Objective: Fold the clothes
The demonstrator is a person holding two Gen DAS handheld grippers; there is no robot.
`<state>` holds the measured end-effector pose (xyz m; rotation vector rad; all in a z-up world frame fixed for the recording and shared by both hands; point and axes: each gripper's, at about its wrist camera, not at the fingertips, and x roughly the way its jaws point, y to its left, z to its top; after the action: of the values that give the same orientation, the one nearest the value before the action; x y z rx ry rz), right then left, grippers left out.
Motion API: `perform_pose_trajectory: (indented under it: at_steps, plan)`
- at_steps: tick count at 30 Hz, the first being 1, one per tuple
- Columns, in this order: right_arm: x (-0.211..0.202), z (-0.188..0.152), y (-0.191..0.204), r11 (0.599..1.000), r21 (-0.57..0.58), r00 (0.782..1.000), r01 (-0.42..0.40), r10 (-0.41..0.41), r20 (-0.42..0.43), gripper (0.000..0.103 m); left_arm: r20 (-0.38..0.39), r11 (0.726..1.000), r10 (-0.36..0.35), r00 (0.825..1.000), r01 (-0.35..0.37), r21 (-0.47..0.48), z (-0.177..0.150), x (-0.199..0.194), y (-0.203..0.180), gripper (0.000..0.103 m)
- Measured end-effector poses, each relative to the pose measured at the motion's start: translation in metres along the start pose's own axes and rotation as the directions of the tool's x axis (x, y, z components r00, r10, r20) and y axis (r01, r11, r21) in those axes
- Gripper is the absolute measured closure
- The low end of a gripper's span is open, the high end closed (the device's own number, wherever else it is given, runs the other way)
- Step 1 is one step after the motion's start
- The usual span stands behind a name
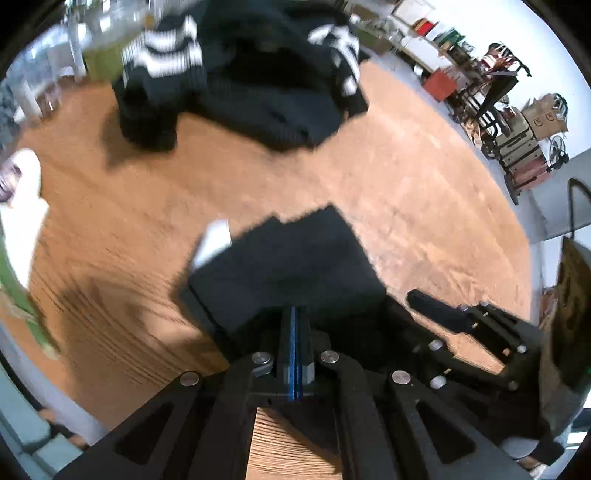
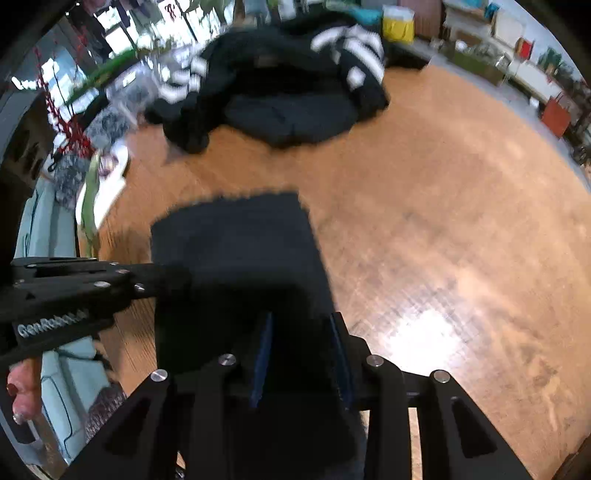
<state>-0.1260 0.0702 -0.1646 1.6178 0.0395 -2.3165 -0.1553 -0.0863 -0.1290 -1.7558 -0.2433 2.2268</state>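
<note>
Both hand-held grippers clamp folded dark garment (image 2: 236,243): left (image 1: 293,314) fully closed, right (image 2: 303,321) part-open around thick fold

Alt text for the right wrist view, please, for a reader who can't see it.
The right gripper holds a folded dark garment between its fingers above a wooden table. The left gripper reaches in at the garment's left edge; a black-and-white striped garment lies heaped beyond.

black folded cloth (image 2: 236,251) with a white tag (image 1: 214,243), black sweater (image 1: 258,88) with white-striped sleeves (image 1: 166,51), orange-brown wood-grain table (image 2: 424,192), black grippers with blue pads (image 1: 293,354), yellow bag (image 2: 398,24), red box (image 1: 439,84)
</note>
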Motion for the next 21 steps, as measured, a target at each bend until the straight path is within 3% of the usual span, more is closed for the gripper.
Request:
perform_pose_trajectory:
  at_steps: [5,11,15,18,19,21]
  plan:
    - [-0.005,0.022,0.015,0.998,-0.050,0.999,-0.035,0.037,0.030,0.072,-0.041,1.000,0.018,0.999,-0.019,-0.013,0.014,0.022,0.006,0.102]
    - [0.052,0.039,0.020,0.999,-0.044,0.998,-0.006,0.004,-0.055,0.075,-0.092,0.998,-0.009,0.996,0.003,-0.064,0.022,0.049,0.026,0.102]
    - [0.059,0.042,0.016,0.999,-0.041,0.999,-0.018,0.016,-0.040,0.075,-0.057,0.993,-0.029,0.998,0.022,-0.117,0.020,0.046,0.032,0.103]
    - [0.028,0.022,-0.003,0.997,0.017,0.997,-0.077,0.077,0.019,0.070,0.058,0.972,-0.050,0.997,0.062,-0.228,-0.002,0.017,0.036,0.102]
    - [0.014,0.010,-0.011,0.995,0.040,0.995,-0.091,0.090,0.047,0.065,0.096,0.961,-0.069,0.993,0.092,-0.260,-0.012,0.008,0.037,0.097]
    - [-0.016,-0.026,-0.026,0.993,0.075,0.992,-0.088,0.081,0.093,0.061,0.119,0.944,-0.143,0.983,0.172,-0.283,-0.036,-0.001,0.037,0.067]
